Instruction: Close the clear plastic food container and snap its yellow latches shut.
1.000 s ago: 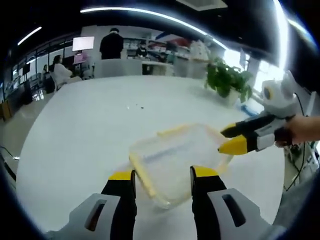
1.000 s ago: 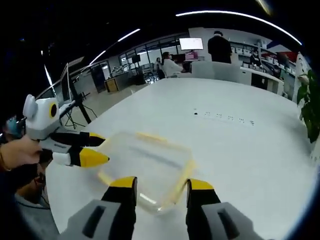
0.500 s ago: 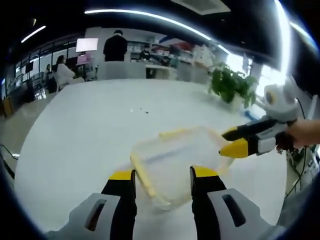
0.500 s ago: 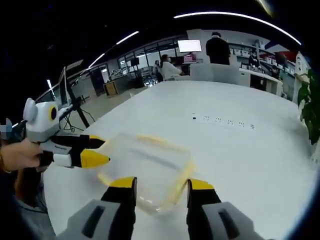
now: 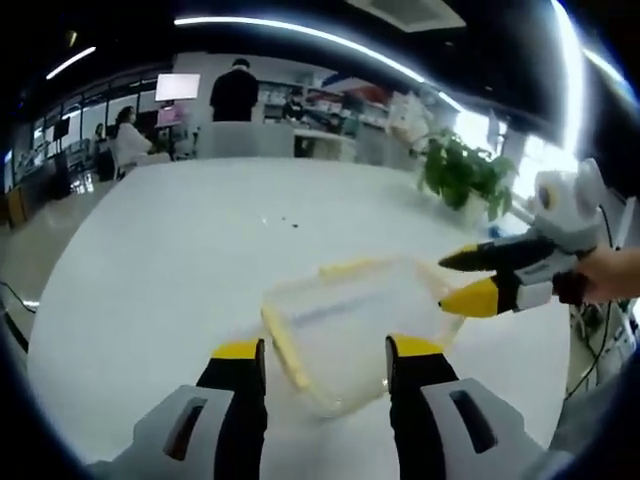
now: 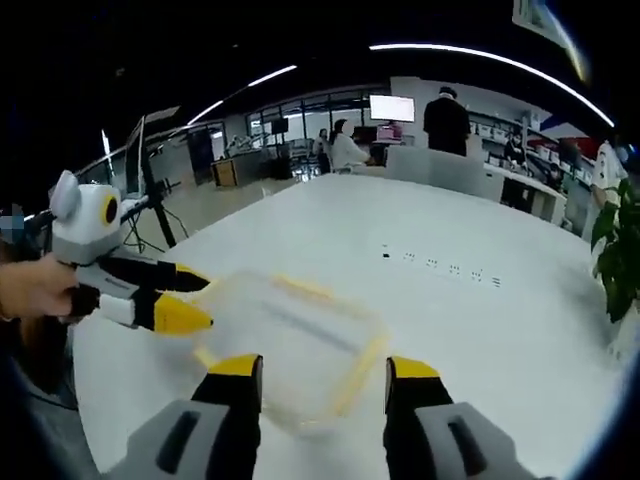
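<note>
A clear plastic food container with yellow latches lies on the white table, lid on. My left gripper stands open just before its near edge, nothing between the jaws. The right gripper comes in from the right, open, its yellow tips at the container's right end. In the right gripper view the same container lies ahead of my open right gripper, and the left gripper is at its left end, held by a hand.
A potted plant stands near the table's far right edge. Small dark specks lie mid-table. People and desks are beyond the far edge. Wide bare tabletop surrounds the container.
Both grippers' jaws have spread slightly wider. The views have shifted a little; the container lies where it was.
</note>
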